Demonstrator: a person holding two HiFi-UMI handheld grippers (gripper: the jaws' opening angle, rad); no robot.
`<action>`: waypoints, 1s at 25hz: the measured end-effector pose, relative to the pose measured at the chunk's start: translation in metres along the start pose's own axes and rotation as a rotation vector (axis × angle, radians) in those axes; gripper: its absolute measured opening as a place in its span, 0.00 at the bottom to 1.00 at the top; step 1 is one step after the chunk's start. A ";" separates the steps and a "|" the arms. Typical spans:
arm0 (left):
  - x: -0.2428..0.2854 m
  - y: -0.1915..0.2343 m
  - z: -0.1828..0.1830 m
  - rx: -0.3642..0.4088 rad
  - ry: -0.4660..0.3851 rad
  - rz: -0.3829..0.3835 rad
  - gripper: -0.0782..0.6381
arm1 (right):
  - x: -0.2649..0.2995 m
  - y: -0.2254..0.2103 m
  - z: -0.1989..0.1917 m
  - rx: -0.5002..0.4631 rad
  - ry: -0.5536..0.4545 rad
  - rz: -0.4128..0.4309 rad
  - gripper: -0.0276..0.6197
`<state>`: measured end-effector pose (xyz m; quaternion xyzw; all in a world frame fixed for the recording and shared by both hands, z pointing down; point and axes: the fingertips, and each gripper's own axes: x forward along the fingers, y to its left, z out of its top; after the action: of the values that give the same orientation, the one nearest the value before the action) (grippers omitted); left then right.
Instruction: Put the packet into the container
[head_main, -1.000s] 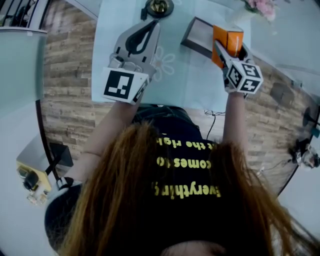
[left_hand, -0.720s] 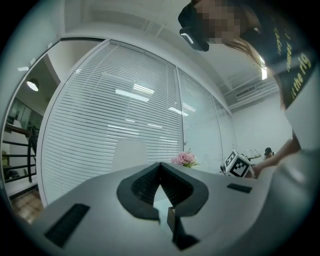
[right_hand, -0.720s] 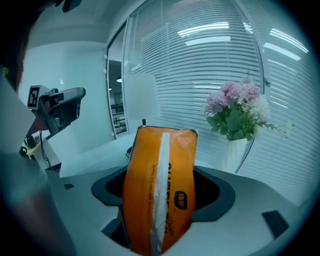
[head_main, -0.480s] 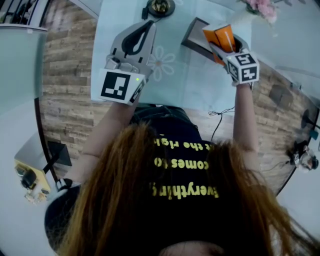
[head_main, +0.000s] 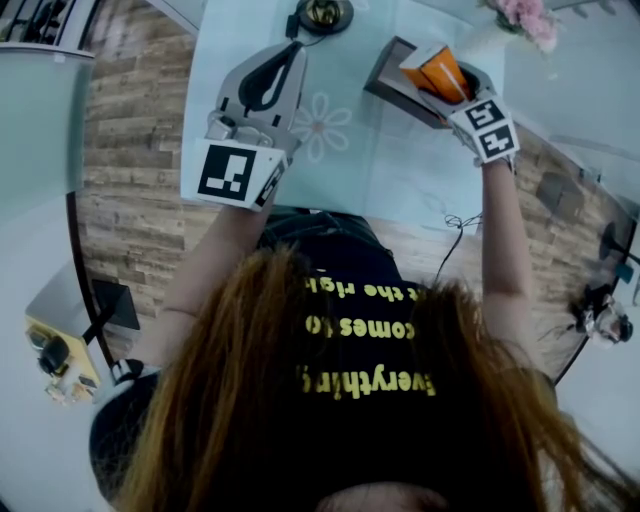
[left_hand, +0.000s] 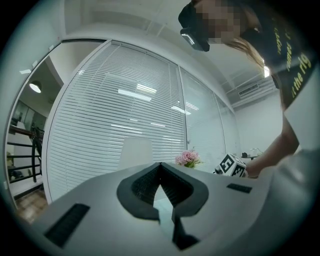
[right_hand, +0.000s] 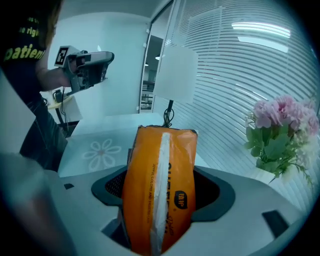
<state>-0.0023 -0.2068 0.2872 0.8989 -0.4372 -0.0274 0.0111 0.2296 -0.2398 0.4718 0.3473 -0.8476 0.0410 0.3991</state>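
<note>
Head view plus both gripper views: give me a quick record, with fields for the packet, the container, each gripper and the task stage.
packet: orange, upright between the right gripper's jaws
container: dark open box on the table
right gripper: shut on the packet, holding it over the container
left gripper: jaws together, nothing between them, held over the table
task stage: packet at the container, not yet released
</note>
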 end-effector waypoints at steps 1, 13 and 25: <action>0.000 0.001 0.000 0.001 0.000 0.003 0.11 | 0.002 0.000 0.000 -0.019 0.006 0.009 0.60; -0.006 0.009 -0.002 -0.004 0.002 0.025 0.11 | 0.031 0.013 -0.015 -0.207 0.080 0.138 0.60; -0.008 0.009 -0.005 0.015 0.020 0.029 0.11 | 0.050 0.011 -0.031 -0.096 0.086 0.251 0.60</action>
<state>-0.0137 -0.2060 0.2933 0.8927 -0.4503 -0.0148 0.0093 0.2213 -0.2481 0.5304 0.2171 -0.8674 0.0646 0.4431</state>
